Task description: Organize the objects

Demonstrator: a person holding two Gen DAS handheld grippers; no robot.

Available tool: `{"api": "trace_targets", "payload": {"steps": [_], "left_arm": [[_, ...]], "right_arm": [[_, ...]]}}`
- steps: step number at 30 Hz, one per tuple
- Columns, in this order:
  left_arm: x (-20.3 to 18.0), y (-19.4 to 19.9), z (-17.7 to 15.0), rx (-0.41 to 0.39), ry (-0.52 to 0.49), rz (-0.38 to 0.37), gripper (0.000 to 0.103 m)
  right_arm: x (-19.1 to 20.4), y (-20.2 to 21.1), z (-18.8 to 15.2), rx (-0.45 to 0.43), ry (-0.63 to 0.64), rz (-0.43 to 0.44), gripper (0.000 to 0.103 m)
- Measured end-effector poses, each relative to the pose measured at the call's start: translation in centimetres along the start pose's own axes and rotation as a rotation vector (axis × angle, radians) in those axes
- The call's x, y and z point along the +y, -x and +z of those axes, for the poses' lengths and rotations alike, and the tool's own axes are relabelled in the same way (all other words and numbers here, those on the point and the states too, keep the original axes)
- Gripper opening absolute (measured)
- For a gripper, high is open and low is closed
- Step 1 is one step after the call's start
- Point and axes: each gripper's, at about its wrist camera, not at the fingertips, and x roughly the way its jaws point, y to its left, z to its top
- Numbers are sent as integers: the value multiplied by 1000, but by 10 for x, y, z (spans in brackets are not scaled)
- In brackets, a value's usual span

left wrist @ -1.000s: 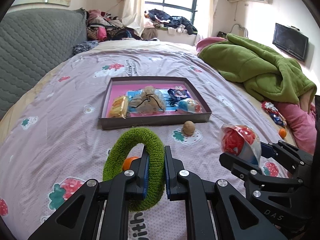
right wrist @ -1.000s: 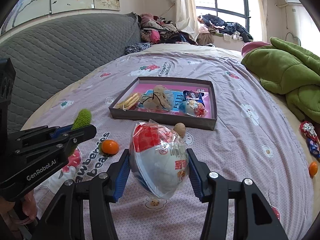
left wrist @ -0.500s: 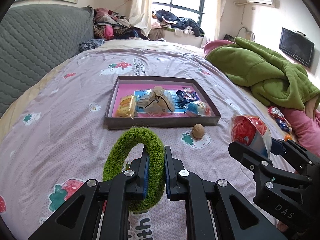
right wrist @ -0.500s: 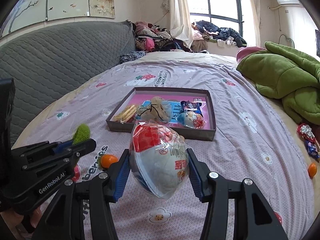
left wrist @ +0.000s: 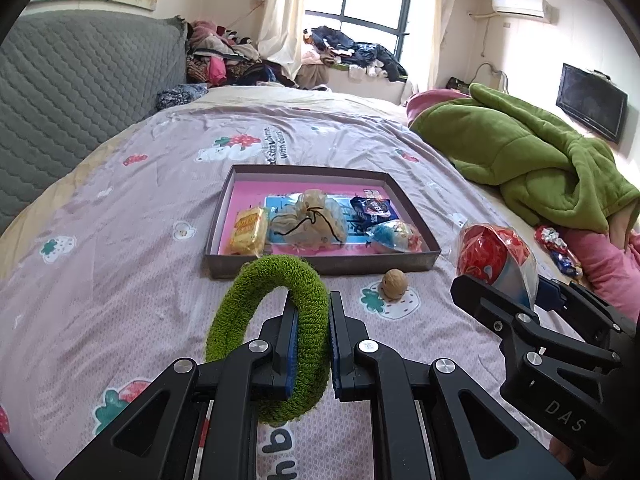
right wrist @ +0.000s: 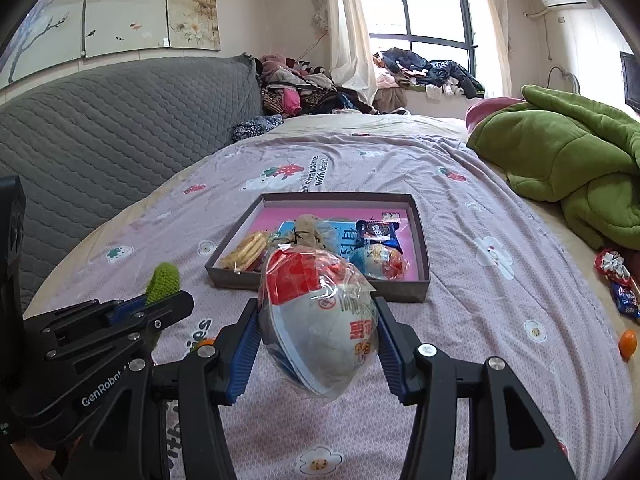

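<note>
My left gripper [left wrist: 311, 320] is shut on a green fuzzy ring [left wrist: 248, 304] and holds it above the bed; the ring's top shows in the right wrist view [right wrist: 163, 280]. My right gripper [right wrist: 318, 320] is shut on a plastic-wrapped red-and-white egg toy [right wrist: 320, 316], also visible in the left wrist view [left wrist: 496, 256]. Ahead lies a grey box with a pink floor [left wrist: 224, 216] [right wrist: 422, 240], holding a cracker pack [left wrist: 248, 230], a drawstring pouch [left wrist: 308, 222], a dark snack packet [left wrist: 372, 208] and a wrapped toy [left wrist: 396, 236]. A walnut [left wrist: 394, 284] lies just before the box.
A small orange [right wrist: 204, 343] peeks out beside my right gripper, another orange [right wrist: 627, 342] lies at the right. Wrapped candies [right wrist: 616, 276] sit near the green blanket [left wrist: 520, 160]. A grey quilted headboard [right wrist: 100, 128] runs along the left. Clothes pile up by the window.
Both grippers have lifted and moved forward toward the box with their objects still held. The orange near the left gripper is now hidden behind the ring and fingers.
</note>
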Motion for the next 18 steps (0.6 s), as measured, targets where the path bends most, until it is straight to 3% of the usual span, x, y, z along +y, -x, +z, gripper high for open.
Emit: {"api": "trace_targets", "payload": {"steps": [18], "left_arm": [[4, -17, 23, -4, -19, 31, 13]], "right_arm": [[-2, -13, 23, -21, -3, 20, 54]]}}
